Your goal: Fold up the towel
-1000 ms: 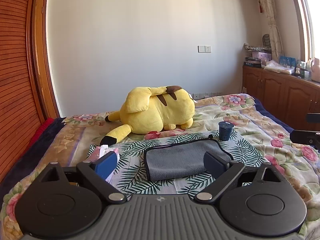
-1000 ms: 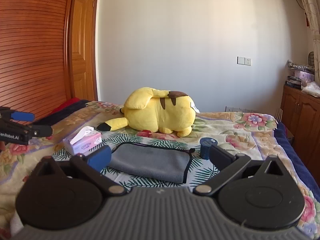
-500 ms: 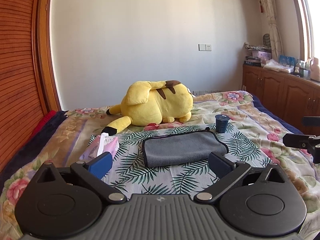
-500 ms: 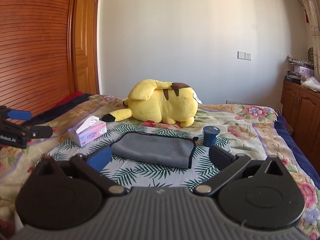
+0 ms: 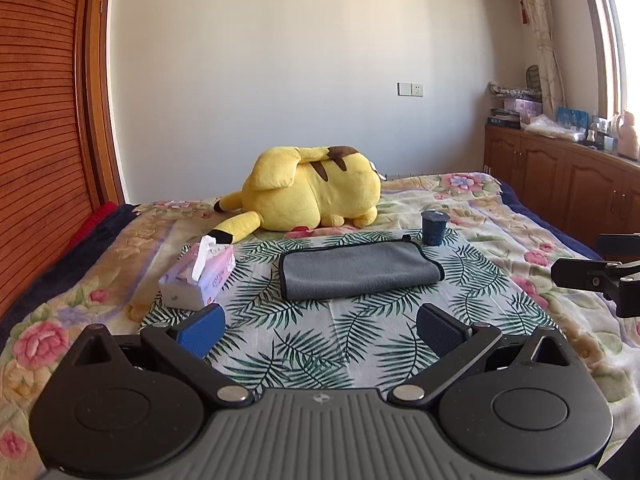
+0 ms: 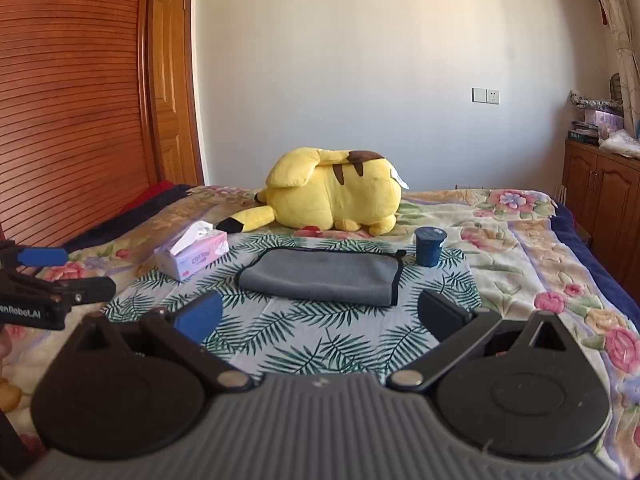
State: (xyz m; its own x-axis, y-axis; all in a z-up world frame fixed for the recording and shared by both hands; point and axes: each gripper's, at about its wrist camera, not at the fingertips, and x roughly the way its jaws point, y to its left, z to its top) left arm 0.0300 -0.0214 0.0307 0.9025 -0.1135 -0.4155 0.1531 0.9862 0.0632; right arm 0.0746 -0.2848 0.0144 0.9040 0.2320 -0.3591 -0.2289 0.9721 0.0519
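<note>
A grey towel point(image 5: 358, 270) with a dark border lies folded flat on a palm-leaf cloth point(image 5: 360, 344) on the bed; it also shows in the right wrist view point(image 6: 322, 276). My left gripper point(image 5: 320, 330) is open and empty, held back from the towel's near edge. My right gripper point(image 6: 318, 316) is open and empty, also short of the towel. Each gripper shows at the edge of the other's view: the right one point(image 5: 596, 276), the left one point(image 6: 48, 280).
A yellow plush toy point(image 5: 312, 194) lies behind the towel. A pink tissue box point(image 5: 200, 276) stands left of it, a small dark blue cup point(image 5: 434, 227) at its far right corner. A wooden wardrobe point(image 6: 72, 100) is left, cabinets point(image 5: 560, 184) right.
Both grippers have drawn back from the towel, which now lies farther ahead in both views. The jaws stay open. The towel has not moved.
</note>
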